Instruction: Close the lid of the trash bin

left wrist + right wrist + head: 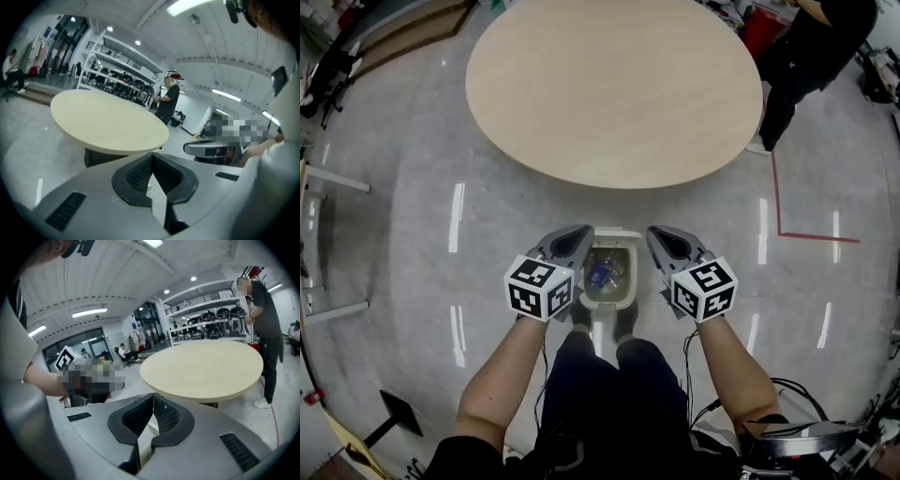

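Head view: trash bin (609,278) on the floor (412,244), lid (614,232) open, sitting right between left gripper (580,232) and right gripper (657,234). Both grippers pinched shut, holding nothing. Lid standing at the far edge, about equally near to each.

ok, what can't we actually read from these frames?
- trash bin lid: the head view looks straight down. The pale strip at the far edge may be the lid; its angle is unreadable.
- Bin contents: too small, something bluish only.
- Bin's near side: covered by the person's feet.
- Gripper views: the bin is out of frame, below the left tongs and right tongs; only the round table and the room show.
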